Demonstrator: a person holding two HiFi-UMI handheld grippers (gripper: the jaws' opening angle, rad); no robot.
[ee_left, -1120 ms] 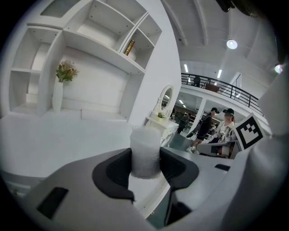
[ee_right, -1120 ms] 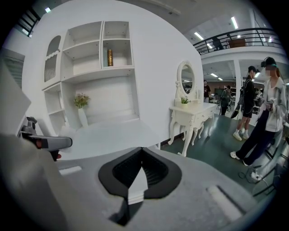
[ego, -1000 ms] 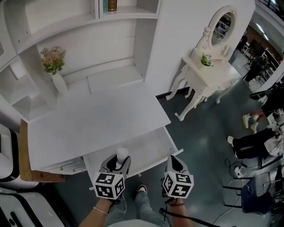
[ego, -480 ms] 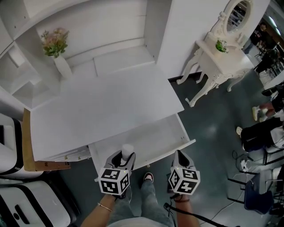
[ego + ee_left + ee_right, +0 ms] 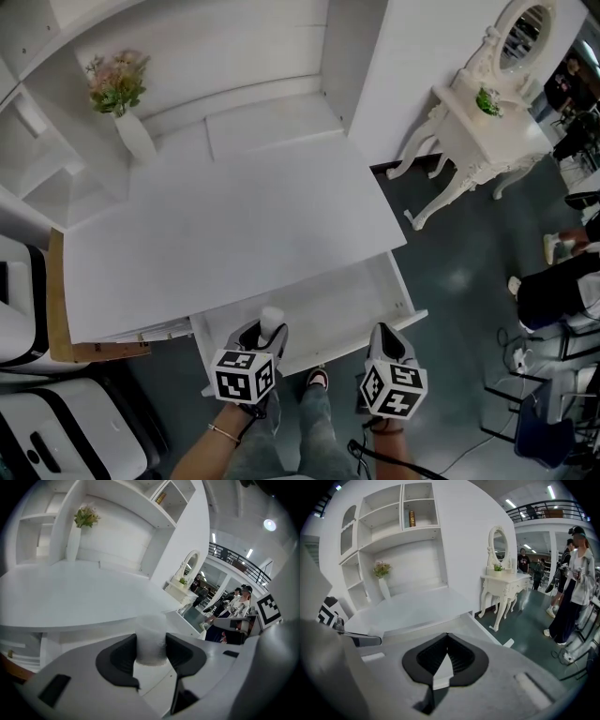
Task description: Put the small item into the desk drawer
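A small white frosted cylinder stands upright between the black pads of my left gripper, which is shut on it. It hangs over the front of the open white desk drawer, whose pale bottom shows under the jaws in the left gripper view. My right gripper is shut with nothing in it, at the drawer's front right corner. The drawer's front edge runs just ahead of it.
The white desk top lies beyond the drawer, with a vase of flowers and shelves at the back. A white dressing table with a mirror stands to the right. A brown board is at the left. People stand far right.
The head view has shifted, so the desk and drawer sit a little further right and lower in the picture. Both grippers keep their places at the drawer's front; the cylinder stays held.
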